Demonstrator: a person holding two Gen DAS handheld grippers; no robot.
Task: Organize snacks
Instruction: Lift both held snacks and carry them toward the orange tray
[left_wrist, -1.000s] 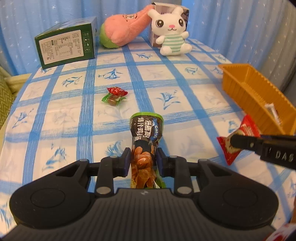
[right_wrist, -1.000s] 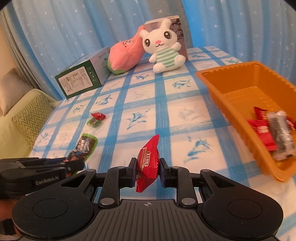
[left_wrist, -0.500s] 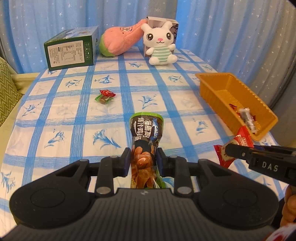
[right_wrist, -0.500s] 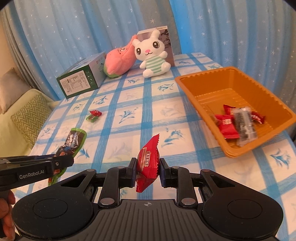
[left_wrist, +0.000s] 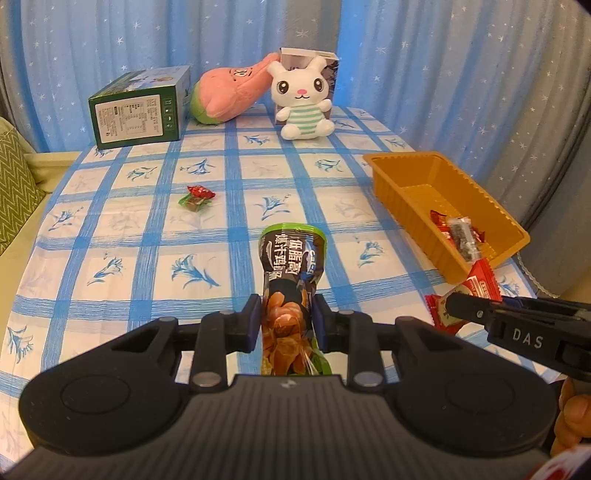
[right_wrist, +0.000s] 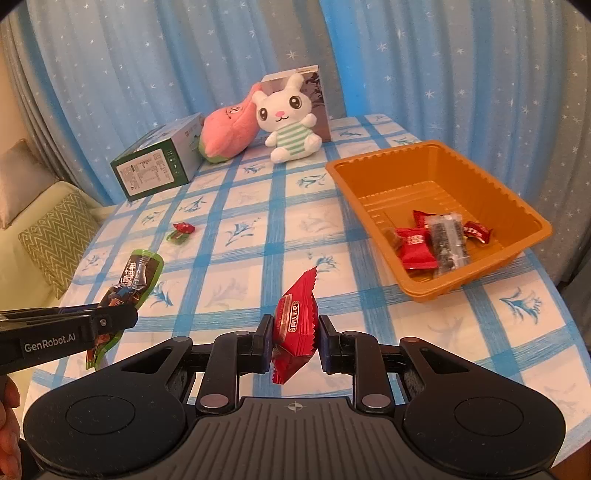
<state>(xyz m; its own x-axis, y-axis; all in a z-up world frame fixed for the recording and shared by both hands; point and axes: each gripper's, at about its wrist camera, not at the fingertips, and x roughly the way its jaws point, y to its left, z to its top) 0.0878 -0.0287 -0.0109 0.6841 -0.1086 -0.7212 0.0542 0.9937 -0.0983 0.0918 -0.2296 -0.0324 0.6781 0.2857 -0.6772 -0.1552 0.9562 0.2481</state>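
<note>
My left gripper (left_wrist: 287, 322) is shut on a dark snack pouch with a green rim (left_wrist: 291, 273), held in the air above the table's near edge. My right gripper (right_wrist: 295, 338) is shut on a red snack packet (right_wrist: 297, 314), also lifted off the cloth. Each gripper shows in the other's view: the red packet (left_wrist: 476, 291) at the right, the pouch (right_wrist: 138, 275) at the left. The orange tray (right_wrist: 524, 254) sits at the table's right side with red candies (right_wrist: 415, 249) and a dark clear-wrapped bar (right_wrist: 447, 243) inside. A small red-and-green candy (left_wrist: 197, 197) lies on the cloth.
At the back of the blue checked tablecloth (left_wrist: 229, 177) stand a green box (left_wrist: 138, 109), a pink plush (left_wrist: 231, 92), a white bunny plush (left_wrist: 303, 101) and a box behind it. Blue star curtains hang behind. A cushioned sofa (right_wrist: 48, 229) is at the left.
Both grippers have pulled back and risen with their snacks; the table looks farther away and the whole orange tray has come into view. Both grips are unchanged.
</note>
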